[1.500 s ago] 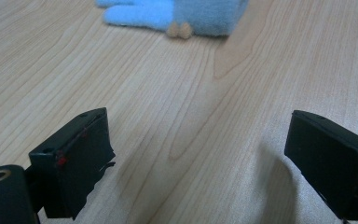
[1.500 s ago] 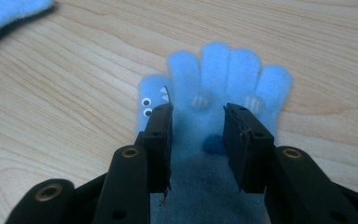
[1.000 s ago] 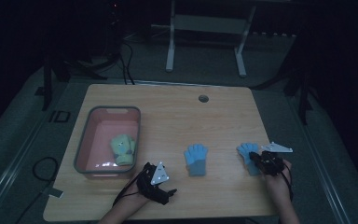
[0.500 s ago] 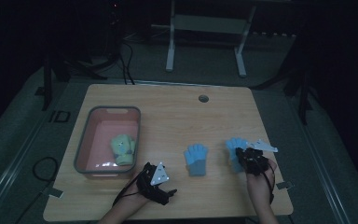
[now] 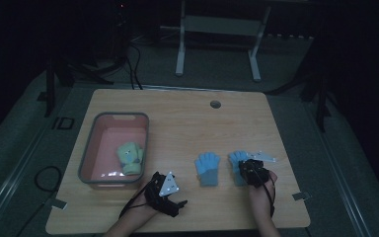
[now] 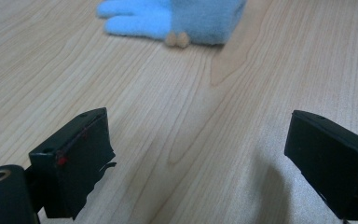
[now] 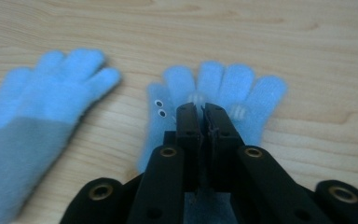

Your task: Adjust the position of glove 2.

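Note:
Two light blue gloves lie side by side on the wooden table. My right gripper (image 5: 249, 167) (image 7: 203, 112) rests on the right-hand glove (image 5: 236, 159) (image 7: 242, 88), which has small googly eyes. Its jaws stand almost together, pinching the glove's fabric, and have just eased apart by a hair. The other blue glove (image 5: 208, 169) (image 7: 42, 107) lies just left of it, with a grey cuff. My left gripper (image 5: 179, 201) (image 6: 200, 154) rests low on the table near the front edge, wide open with nothing between its jaws. It faces that glove (image 6: 186, 14).
A pink bin (image 5: 86, 153) with a grey rim stands at the table's left; a yellow-green glove (image 5: 130, 157) lies inside it. A small round hole (image 5: 215, 104) sits near the table's far edge. Dark stands and cables surround the table.
My right gripper has slid left across the table, and the right-hand blue glove has come with it, ending close beside the other glove. The left gripper has stayed put.

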